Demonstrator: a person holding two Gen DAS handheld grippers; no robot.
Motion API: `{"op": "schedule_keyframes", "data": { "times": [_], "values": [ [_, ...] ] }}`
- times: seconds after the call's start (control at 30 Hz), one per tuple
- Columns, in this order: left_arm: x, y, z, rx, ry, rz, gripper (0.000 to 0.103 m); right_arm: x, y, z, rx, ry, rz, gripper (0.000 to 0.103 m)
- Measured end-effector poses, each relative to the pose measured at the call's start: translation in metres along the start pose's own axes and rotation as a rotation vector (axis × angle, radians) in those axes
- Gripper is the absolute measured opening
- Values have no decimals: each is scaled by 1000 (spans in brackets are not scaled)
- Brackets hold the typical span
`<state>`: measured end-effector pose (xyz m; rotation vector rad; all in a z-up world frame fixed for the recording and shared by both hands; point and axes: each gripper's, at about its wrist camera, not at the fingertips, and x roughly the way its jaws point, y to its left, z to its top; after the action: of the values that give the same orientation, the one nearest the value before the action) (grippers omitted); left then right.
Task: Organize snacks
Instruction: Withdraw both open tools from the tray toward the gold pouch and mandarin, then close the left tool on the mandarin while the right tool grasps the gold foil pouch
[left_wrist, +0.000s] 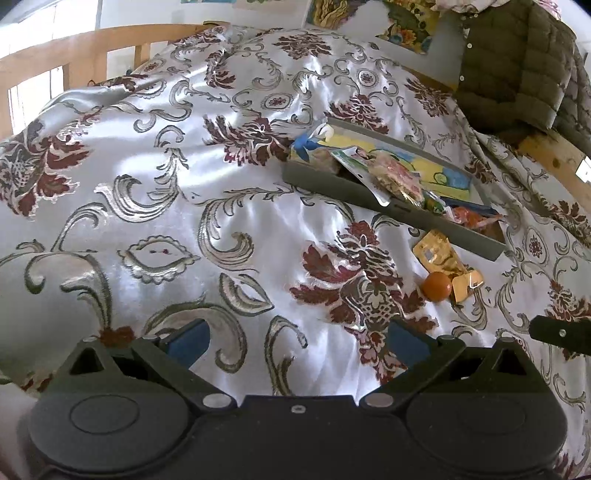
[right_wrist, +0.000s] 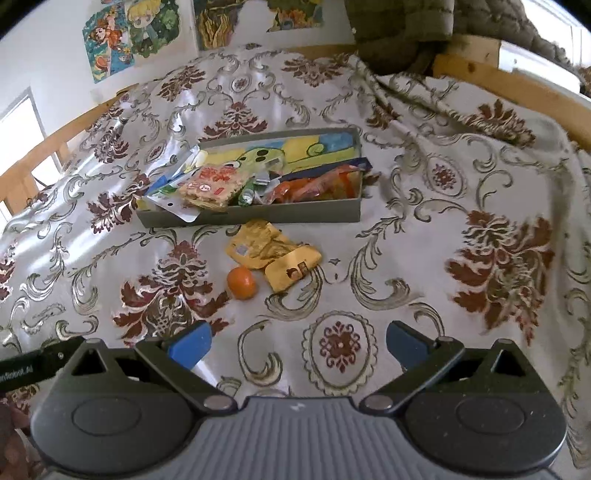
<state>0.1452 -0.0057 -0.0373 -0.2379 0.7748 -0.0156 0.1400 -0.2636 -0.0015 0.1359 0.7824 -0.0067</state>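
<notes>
Left tongs (left_wrist: 297, 341) spread wide, nothing between the blue pads (left_wrist: 192, 341), hovering above the patterned bedspread (left_wrist: 184, 206). Right tongs (right_wrist: 295, 343) same: spread apart, empty, blue pads (right_wrist: 190, 345) over an oval motif on the cloth. A dark edge of the other tool shows at the far left of the right wrist view.

Left to right in the right wrist view: wooden bed rail (right_wrist: 48, 147) at the left edge, then the grey tray (right_wrist: 258, 215) in the middle of the bed, holding snacks. In the tray, left end: a white-green packet (right_wrist: 173, 199) hanging over the near rim, with a clear pack of crackers (right_wrist: 210, 184) on top. Middle: small green wrapped sweets (right_wrist: 246, 195). Right end: orange packet (right_wrist: 314, 184) lying inside against the near wall.

Outside the tray, just in front of its near wall: crumpled yellow pouch (right_wrist: 266, 245) on the bedspread, a second yellow pouch (right_wrist: 293, 271) touching its right side. Orange fruit (right_wrist: 241, 282) just beside them on the left, nearest the tongs.

Left wrist view shows the same tray (left_wrist: 332, 186) to the right of centre, yellow pouch (left_wrist: 437, 254) and orange fruit (left_wrist: 436, 286) below its right end. Dark quilted jacket (left_wrist: 517, 62) top right. Cartoon posters (right_wrist: 133, 37) on the wall.
</notes>
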Motion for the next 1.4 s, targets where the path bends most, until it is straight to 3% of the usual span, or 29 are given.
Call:
{"op": "schedule_keyframes", "data": {
  "times": [0.27,0.5,0.7,0.97,1.13,1.27,1.4],
  "values": [
    [21,-20,5,75,-19,-54,102,39,-7,13,-64,29,-40,103],
    [43,-45,11,196,-15,-134,102,58,-5,29,-188,-58,-25,103],
    [71,-69,17,336,-7,-185,102,78,-1,31,-275,-63,-52,103],
    [106,-99,27,548,-33,-303,102,90,-5,35,-259,-40,-35,103],
    [121,-112,26,593,-58,-365,89,97,-8,45,-249,-42,-42,103],
    [130,-115,29,571,-29,-426,83,103,-11,53,-261,-51,-43,103],
    [140,-113,27,567,19,-444,68,114,-15,53,-259,-17,-28,103]
  ]
}}
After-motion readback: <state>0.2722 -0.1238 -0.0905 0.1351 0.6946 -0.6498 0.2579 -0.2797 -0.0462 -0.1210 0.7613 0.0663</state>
